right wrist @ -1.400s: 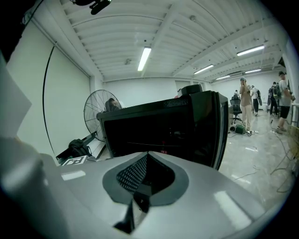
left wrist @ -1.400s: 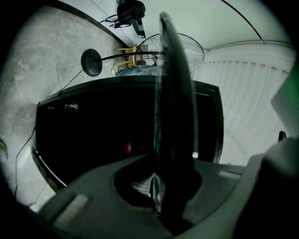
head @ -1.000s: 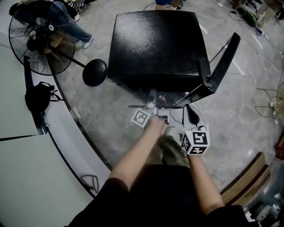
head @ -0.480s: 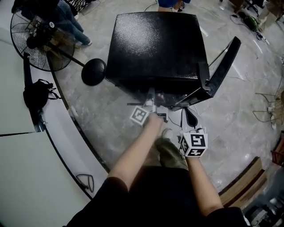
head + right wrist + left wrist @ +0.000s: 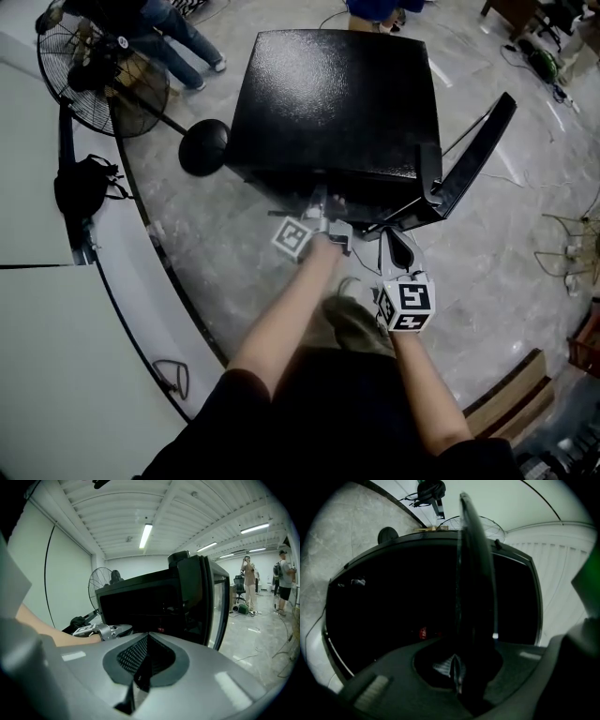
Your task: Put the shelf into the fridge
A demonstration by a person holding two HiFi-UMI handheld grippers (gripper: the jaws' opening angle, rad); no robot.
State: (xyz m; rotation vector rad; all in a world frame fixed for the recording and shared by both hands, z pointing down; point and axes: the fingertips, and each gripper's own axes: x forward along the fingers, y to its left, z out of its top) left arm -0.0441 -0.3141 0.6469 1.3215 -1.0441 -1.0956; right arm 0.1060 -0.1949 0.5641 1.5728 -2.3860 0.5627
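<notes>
The black fridge (image 5: 333,94) stands on the floor with its door (image 5: 473,159) swung open to the right. My left gripper (image 5: 323,220) reaches to the fridge's open front and is shut on the shelf (image 5: 471,573), a thin dark plate seen edge-on, rising from the jaws (image 5: 457,667) into the dark fridge interior (image 5: 393,597). In the head view the shelf is almost hidden. My right gripper (image 5: 398,246) hangs lower right near the door's foot, shut with nothing in it (image 5: 140,667). The right gripper view shows the fridge (image 5: 140,602), its door (image 5: 211,602) and my left gripper (image 5: 101,631).
A standing fan (image 5: 103,75) with a round base (image 5: 203,147) is left of the fridge. A black bag (image 5: 80,187) lies by the white curved wall (image 5: 56,328). People (image 5: 178,28) stand behind. Cables (image 5: 562,253) and a wooden piece (image 5: 511,394) lie at right.
My left gripper has edged a little closer to the fridge opening, still holding the shelf. The right gripper stays low near the door, almost unmoved.
</notes>
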